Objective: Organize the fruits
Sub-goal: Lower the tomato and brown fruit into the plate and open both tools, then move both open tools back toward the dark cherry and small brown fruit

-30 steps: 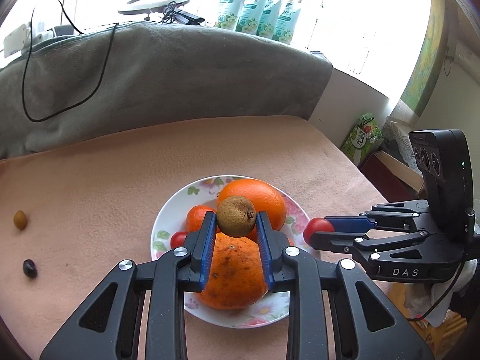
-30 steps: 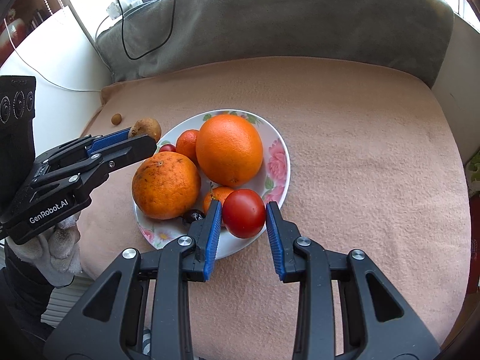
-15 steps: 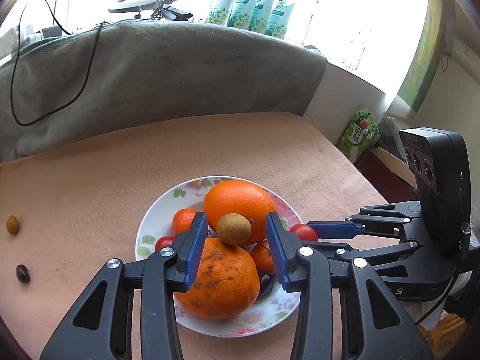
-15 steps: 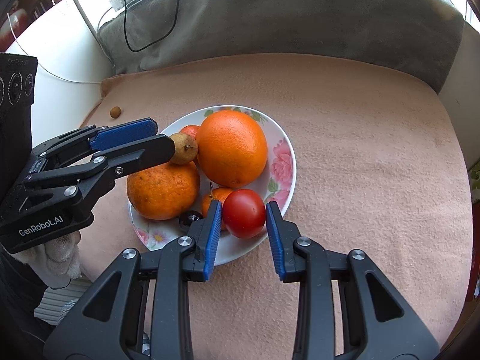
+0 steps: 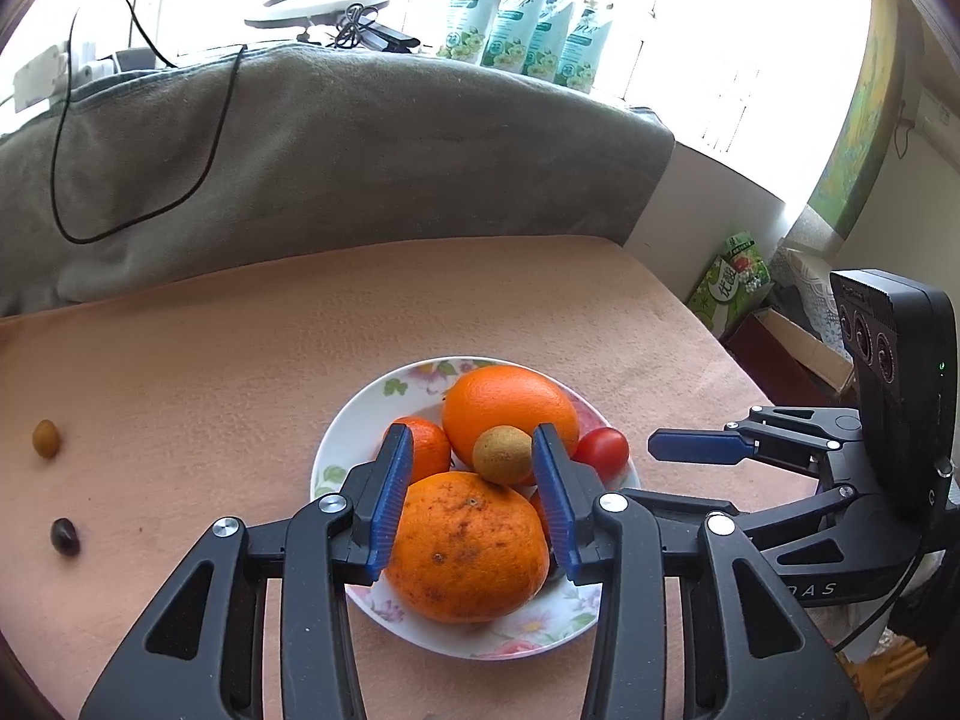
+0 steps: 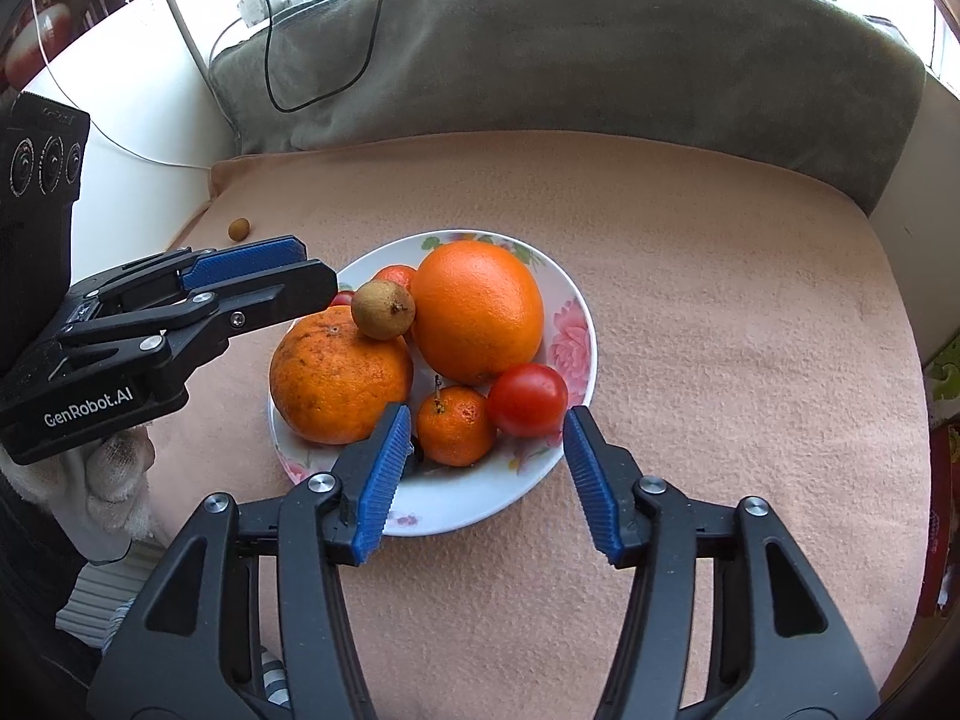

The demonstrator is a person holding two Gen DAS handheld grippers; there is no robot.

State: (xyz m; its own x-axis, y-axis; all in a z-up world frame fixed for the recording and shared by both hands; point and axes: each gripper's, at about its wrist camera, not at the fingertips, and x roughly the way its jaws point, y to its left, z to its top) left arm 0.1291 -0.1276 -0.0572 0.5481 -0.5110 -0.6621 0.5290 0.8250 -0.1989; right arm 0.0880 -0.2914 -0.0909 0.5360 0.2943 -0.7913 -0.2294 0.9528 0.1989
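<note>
We have most fruit on the plate (image 6: 573, 387); right gripper (image 6: 486, 474) is opening off the tomato (image 6: 527, 399), left gripper (image 5: 473, 501) empty (two small fruits (image 5: 45, 438) remain outside).

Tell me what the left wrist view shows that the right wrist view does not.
Only the left wrist view: a dark fruit loose on the cloth, and the pouches on the sill.
Only the right wrist view: a small mandarin unobstructed, and a gloved hand.
Both: the plate, the brown fruit atop the oranges, the tomato, and a tan fruit off the plate.
</note>
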